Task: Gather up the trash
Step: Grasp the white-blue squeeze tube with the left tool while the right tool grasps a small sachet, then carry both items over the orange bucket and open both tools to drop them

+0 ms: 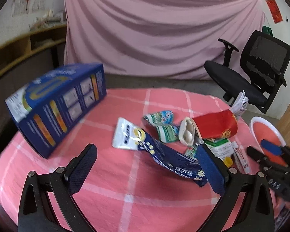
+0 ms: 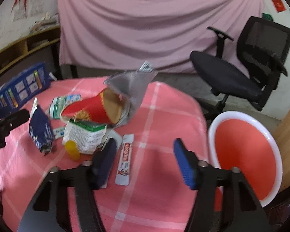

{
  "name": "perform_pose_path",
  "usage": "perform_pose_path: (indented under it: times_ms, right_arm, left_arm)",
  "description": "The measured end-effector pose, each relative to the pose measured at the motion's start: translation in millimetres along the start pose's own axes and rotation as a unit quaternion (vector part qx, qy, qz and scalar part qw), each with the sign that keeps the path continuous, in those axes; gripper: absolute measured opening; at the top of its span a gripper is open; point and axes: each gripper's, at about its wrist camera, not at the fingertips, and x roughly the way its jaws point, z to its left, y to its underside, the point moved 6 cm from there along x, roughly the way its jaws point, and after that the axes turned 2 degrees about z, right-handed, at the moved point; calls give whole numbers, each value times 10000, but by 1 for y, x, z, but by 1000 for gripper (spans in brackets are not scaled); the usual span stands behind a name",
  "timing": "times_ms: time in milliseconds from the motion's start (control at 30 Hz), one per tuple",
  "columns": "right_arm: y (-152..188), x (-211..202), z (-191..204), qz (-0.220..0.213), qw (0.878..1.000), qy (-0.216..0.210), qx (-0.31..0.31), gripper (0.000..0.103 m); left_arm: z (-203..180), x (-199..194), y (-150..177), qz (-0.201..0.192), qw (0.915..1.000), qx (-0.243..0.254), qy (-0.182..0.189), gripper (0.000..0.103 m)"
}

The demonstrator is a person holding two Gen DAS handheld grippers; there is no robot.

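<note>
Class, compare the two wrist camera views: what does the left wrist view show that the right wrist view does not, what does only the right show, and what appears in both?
Only the left wrist view shows the white earbud-style case open beside the red packet, and the white top of the dark blue pouch.

Only the right wrist view shows the silver foil bag behind the red packet, and the whole basin.

Both show the blue box, the yellow cap, the sachet, the office chair, the pink cloth, and both grippers, left and right, open.

Soft daylight, motion blur, perhaps overexposed.
</note>
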Motion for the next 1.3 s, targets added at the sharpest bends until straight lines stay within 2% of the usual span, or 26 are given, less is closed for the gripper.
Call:
perform_pose_path:
  times_ms: [67, 100, 167, 233, 400, 533, 567, 633, 833, 900, 1033, 1200, 1300]
  right_arm:
    - [2, 4, 1, 133, 9998, -176, 35, 49]
    - [3, 5, 1, 177, 9996, -205, 39, 44]
    - [5, 9, 2, 325, 9991, -269, 28, 38]
    - [8, 14, 4, 464, 9984, -334, -14, 34]
    - [10, 21, 11, 643, 9970, -415, -149, 32]
    - [12, 24, 12, 731, 9954, -592, -155, 25]
    - [12, 24, 13, 734, 9953, -617, -139, 24]
    - [13, 24, 12, 752, 9949, -670, -93, 14]
    - [13, 22, 8, 699, 9939, -858, 11, 11]
    - [13, 18, 10, 628, 9941, -880, 15, 11]
    - [10, 0, 11, 216, 9958, -886, -18, 11]
    - [4, -32, 9, -647, 9930, -991, 3, 11]
    - [2, -56, 4, -1322, 9858, -1033, 68, 11]
  left_arm:
    - [1, 5, 2, 229, 9996, -119, 110, 93]
    - [1, 7, 4, 304, 9993, -173, 149, 91]
    - [2, 9, 5, 454, 9984, -269, 222, 79]
    - [3, 9, 5, 561, 9971, -385, 343, 72]
    - [5, 7, 1, 597, 9930, -636, 795, 52]
    - [10, 4, -2, 646, 9871, -905, 1149, 28]
    - [12, 3, -1, 667, 9859, -952, 1205, 25]
    - [17, 0, 0, 680, 9835, -1074, 1288, 21]
    - [18, -17, -5, 553, 9842, -1008, 1345, 14]
    - [15, -24, -4, 465, 9864, -874, 1313, 13]
    - [1, -39, -2, 165, 9898, -482, 1330, 11]
    - [-22, -63, 4, -337, 9901, 192, 1346, 7]
    - [-39, -73, 3, -672, 9882, 444, 1301, 7]
